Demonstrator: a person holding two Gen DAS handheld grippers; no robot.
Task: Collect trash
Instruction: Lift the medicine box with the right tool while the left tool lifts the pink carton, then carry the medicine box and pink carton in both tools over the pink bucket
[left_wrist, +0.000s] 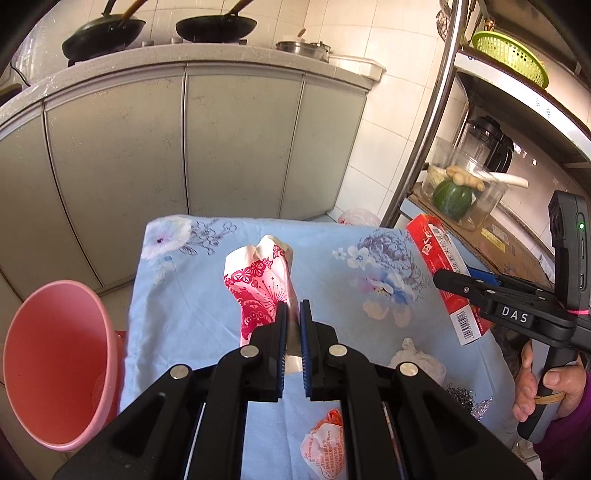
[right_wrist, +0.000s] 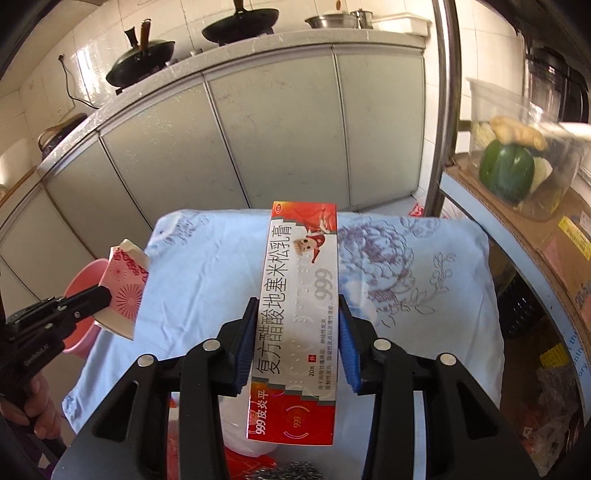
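Red-and-white paper cup (left_wrist: 264, 280), flattened, pinched between the pads of the left tongs (left_wrist: 293, 317) and held above the floral cloth of the surface (left_wrist: 207, 295). Red ointment carton (right_wrist: 299, 314) clamped across its width by the right tongs (right_wrist: 297, 332), lifted clear of the cloth; same carton visible at 3 o'clock in the left view, with the hand (left_wrist: 546, 387) on the right tool's grip. Pink bin (left_wrist: 55, 365) standing open on the floor at 8 o'clock of the left view, just beside the surface edge; inside appears bare, though the bottom is only partly seen.

Progress, as a judgement: early to middle stage. Two items gripped, none yet shown dropped in the bin. Remaining on the cloth: crumpled white tissue (left_wrist: 417, 358) at 4 o'clock, orange-printed wrapper (left_wrist: 325, 446) at 6 o'clock, steel scourer (left_wrist: 460, 397) near the right edge, partly hidden. Left to do: carry cup and carton to the bin, release, return for the loose pieces.
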